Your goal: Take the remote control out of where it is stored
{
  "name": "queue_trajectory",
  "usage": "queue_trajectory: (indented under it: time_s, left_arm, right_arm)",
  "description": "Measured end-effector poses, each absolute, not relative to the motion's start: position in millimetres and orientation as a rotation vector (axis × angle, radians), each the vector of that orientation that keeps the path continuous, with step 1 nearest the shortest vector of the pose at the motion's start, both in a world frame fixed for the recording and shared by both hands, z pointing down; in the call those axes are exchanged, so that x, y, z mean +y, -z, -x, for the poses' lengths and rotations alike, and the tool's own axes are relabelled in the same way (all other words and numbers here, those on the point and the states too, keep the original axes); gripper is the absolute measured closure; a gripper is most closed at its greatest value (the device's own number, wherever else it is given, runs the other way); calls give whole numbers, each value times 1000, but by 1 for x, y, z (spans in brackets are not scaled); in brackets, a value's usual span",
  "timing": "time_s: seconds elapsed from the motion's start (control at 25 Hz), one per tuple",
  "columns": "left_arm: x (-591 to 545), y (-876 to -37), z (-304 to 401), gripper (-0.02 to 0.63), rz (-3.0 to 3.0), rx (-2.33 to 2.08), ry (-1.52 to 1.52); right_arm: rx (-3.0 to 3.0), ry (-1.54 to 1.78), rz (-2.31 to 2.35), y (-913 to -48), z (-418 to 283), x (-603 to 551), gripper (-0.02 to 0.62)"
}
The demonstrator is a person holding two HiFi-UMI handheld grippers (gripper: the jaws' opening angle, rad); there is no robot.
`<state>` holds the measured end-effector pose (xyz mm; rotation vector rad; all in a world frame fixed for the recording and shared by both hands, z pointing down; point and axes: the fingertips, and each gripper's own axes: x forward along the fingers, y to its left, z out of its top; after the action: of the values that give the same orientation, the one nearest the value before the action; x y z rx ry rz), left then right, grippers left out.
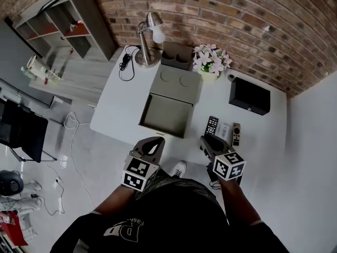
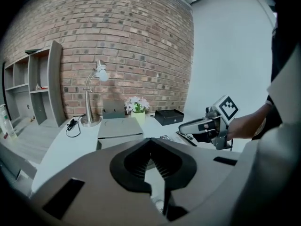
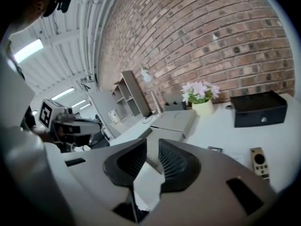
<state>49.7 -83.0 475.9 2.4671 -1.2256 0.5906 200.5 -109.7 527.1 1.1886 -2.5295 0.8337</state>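
Note:
Three remote controls lie side by side on the white table [image 1: 121, 107], right of the grey drawer box [image 1: 175, 86]: a black one [image 1: 211, 125], a pale one [image 1: 223, 130] and a slim one with a round pad [image 1: 236, 134] [image 3: 259, 161]. The box's drawer [image 1: 166, 115] stands pulled out toward me and looks empty. My right gripper [image 1: 206, 139] [image 3: 153, 142] hovers just short of the remotes, jaws a little apart with nothing between them. My left gripper [image 1: 155, 141] [image 2: 150, 141] hangs off the table's near edge before the drawer, its tips together and holding nothing.
A desk lamp [image 1: 149, 38] with a black cable, a dark organiser [image 1: 176, 56], a pot of pink flowers [image 1: 211, 61] and a black box [image 1: 249, 96] stand along the brick wall. A shelf unit [image 1: 63, 25] is at the far left. Cables lie on the floor.

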Motion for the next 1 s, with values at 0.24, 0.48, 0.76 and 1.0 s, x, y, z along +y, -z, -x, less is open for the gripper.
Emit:
queue_trajectory:
  time_s: [0.24,0.48,0.76,1.0]
  left_arm:
    - [-74,-465,-9,598,-2434,-1296,-546]
    - [-53,-451,40,599,-2465,-1268,-526]
    - [-20,-446,103,599,-2527,-1169,-519]
    - [10,-445,137,599,-2592,-1053,-504]
  right_arm:
    - [-2690,-734,-1003,-489,-126,-85,514]
    - [-2734,-752,-954,-474,-67,-63,553]
    - [-2639,-810,-1173,-484,-16,-34,589]
    - [-2596,-859,-1355,-482,19,4,591]
